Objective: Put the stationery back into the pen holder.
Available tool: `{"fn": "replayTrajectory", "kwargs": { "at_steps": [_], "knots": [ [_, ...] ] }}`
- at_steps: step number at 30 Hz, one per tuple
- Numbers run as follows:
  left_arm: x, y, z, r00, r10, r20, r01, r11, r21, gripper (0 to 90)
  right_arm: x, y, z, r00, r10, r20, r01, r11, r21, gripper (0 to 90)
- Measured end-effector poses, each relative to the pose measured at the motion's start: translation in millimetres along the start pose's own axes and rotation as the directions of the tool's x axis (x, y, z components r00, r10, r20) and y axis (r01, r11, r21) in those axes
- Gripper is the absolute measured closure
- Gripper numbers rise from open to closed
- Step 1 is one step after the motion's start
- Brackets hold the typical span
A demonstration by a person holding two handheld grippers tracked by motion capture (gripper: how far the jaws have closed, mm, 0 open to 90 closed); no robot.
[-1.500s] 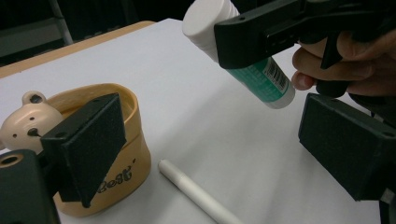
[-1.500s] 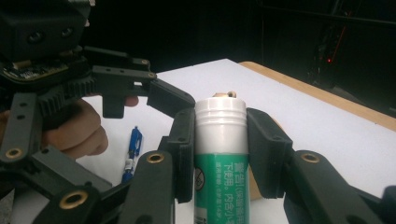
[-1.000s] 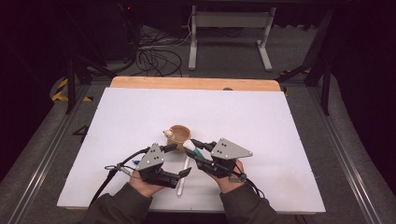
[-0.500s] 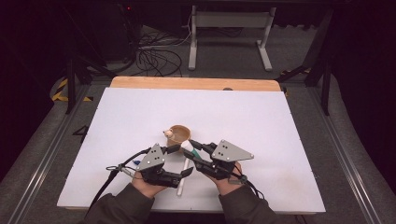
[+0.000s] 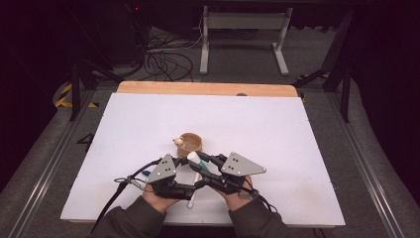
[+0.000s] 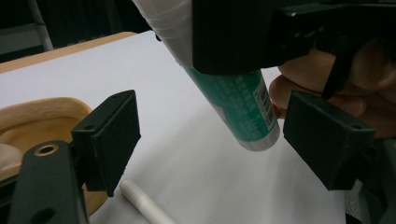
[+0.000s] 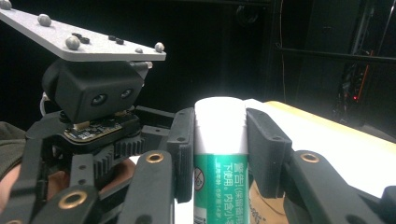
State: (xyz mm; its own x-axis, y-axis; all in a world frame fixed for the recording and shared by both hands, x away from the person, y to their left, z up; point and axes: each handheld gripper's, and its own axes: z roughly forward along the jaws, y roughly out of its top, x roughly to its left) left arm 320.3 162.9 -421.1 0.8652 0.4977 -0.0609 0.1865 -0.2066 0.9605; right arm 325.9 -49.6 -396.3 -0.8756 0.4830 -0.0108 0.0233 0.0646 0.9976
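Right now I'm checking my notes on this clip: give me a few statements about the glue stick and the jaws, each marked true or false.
1. The right gripper clamps the glue stick. True.
2. The left gripper grips the tube. False: its jaws have been closing but stand clear of it.
3. The wooden bowl sits on the white board. True.
4. The stick's body is red. False: green, white cap.
5. A white pen-like stick lies on the board. True.
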Motion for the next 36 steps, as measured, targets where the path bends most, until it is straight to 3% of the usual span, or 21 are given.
{"fn": "replayTrajectory", "kwargs": {
  "at_steps": [10,24,30,36],
  "knots": [
    [-0.1,0.2,-2.6,0.9996,-0.018,-0.020,0.018,0.9996,-0.022,27.3,7.7,-2.6,4.8,0.9999,-0.007,-0.013,0.007,1.000,-0.020,65.3],
    [2.3,-0.9,-4.8,0.9995,-0.014,-0.027,0.014,0.9999,-0.010,50.8,6.2,-0.2,1.1,0.9998,-0.014,0.012,0.015,0.999,-0.038,65.3],
    [3.0,-1.2,-4.5,0.9989,0.004,-0.047,-0.003,0.9996,0.026,64.1,4.0,-0.2,0.2,0.9994,-0.021,0.028,0.022,1.000,-0.020,65.1],
    [4.5,-0.1,-3.2,0.9987,-0.006,-0.051,0.009,0.9977,0.067,65.3,2.3,-0.9,0.6,0.9994,-0.019,0.028,0.019,1.000,0.004,65.1]
  ]
}}
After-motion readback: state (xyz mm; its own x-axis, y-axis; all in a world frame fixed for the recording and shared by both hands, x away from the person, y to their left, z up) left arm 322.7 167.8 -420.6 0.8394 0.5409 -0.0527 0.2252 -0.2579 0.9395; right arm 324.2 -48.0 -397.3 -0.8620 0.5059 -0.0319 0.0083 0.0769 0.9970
